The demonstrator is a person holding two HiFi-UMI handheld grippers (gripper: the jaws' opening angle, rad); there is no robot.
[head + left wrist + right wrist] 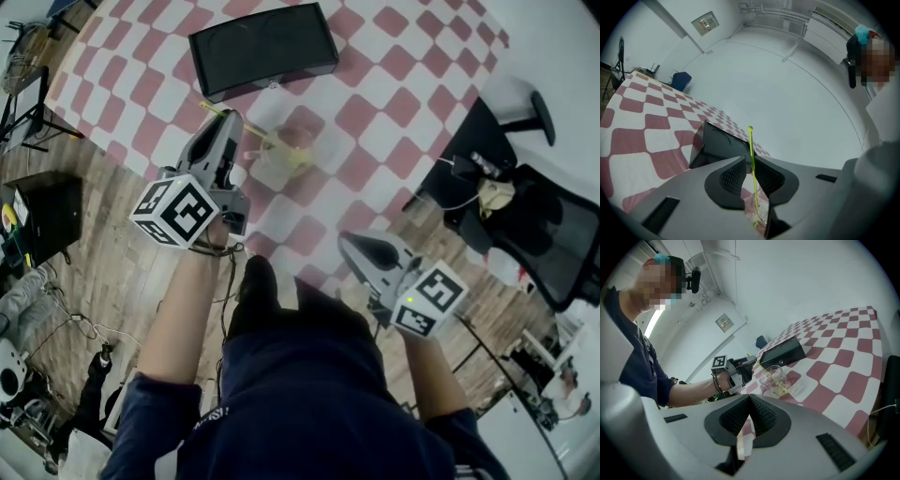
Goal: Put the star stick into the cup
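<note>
The star stick (212, 110) is a thin yellow-green rod, and it stands slanted with its lower end already down inside the cup (281, 159); in the right gripper view a small star shape shows low in the clear cup, so I take that to be the star end, near the bottom; the plain upper end juts out past the rim, up and away on the cup's left side. The left gripper (228, 127) is clenched on the rod's upper part, just left of the cup's rim; its own view shows both ribbed pads pressed onto the stick, with the cup's mouth showing below them. So the long axis runs from the jaws down and rightward into the cup, and the cup lies just beyond and below the tongs; what remains, as I judge it, is only to let go, and the lean matters; the rod should settle against the rim rather than tip the light cup or spring out. The right gripper (349, 242) hangs well apart from the cup, on its near right side by the table edge; its jaws are closed together on nothing; the left is plainly the nearer one. Beyond the cup lies a black tray (262, 47); both rest on a red-and-white checked cloth (394, 112).
</note>
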